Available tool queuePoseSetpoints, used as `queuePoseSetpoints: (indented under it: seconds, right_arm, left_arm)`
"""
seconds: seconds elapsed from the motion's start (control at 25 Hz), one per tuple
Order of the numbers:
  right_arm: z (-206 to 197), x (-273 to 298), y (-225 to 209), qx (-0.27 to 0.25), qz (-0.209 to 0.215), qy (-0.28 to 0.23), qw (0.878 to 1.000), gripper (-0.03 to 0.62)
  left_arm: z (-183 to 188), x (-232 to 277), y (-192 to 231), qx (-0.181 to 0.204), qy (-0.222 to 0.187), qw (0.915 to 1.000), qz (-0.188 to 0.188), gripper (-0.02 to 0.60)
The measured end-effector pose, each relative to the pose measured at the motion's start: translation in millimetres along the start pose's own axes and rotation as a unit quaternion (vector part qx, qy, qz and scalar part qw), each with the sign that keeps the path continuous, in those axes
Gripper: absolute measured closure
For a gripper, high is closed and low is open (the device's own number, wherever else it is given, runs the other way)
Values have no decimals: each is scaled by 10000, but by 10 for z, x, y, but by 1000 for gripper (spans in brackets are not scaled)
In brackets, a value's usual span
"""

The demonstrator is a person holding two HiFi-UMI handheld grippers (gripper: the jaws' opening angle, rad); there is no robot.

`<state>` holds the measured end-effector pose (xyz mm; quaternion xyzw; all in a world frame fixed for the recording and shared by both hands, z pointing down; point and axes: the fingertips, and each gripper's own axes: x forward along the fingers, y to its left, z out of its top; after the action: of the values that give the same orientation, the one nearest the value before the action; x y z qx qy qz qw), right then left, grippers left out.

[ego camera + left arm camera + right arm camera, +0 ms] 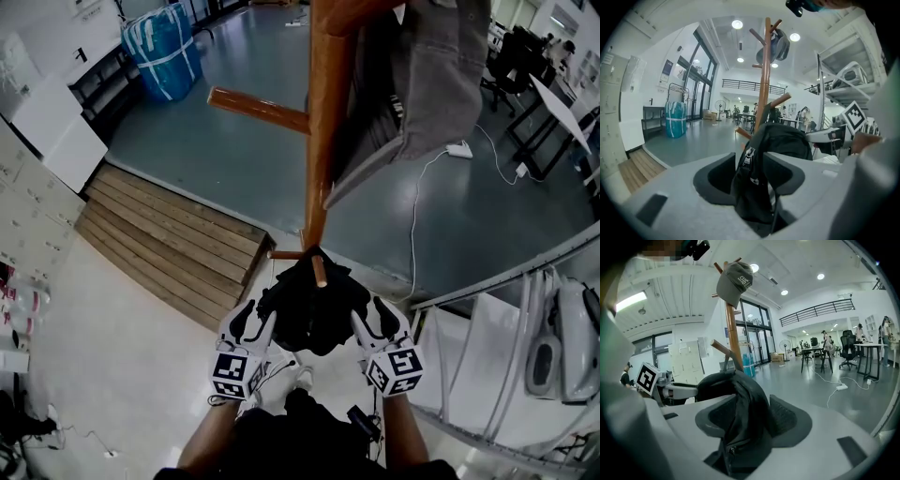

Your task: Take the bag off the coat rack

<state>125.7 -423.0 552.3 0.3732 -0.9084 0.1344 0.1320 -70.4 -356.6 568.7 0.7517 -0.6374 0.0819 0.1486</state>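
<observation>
A black bag [305, 305] hangs on a low peg [319, 270] of the wooden coat rack [323, 141]. My left gripper [258, 319] is at the bag's left side and my right gripper [380, 319] at its right. In the left gripper view the bag [761, 173], its zipper showing, lies loosely between wide jaws, with a gap beside it. The right gripper view shows the bag [740, 413] draped between spread jaws as well. A grey cap [733, 282] hangs at the top of the rack [731, 333].
A wooden platform [169, 244] lies to the left and a blue wrapped bundle [164, 47] stands beyond it. A white shelf with irons [553, 347] is close on the right. A cable and power strip [459, 150] lie on the grey floor, with office chairs [511, 66] behind.
</observation>
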Motion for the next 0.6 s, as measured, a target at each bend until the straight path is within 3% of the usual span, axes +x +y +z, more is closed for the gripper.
queuePoseSetpoints:
  seconds: [0.44, 0.6]
  right_arm:
    - [-100, 249, -31, -95, 370, 255, 9989, 390]
    - [-110, 313, -51, -168, 271, 264, 9991, 390]
  left_arm:
    - [-12, 151, 11, -61, 20, 10000, -7, 400]
    - [-11, 184, 36, 68, 76, 9999, 64, 421]
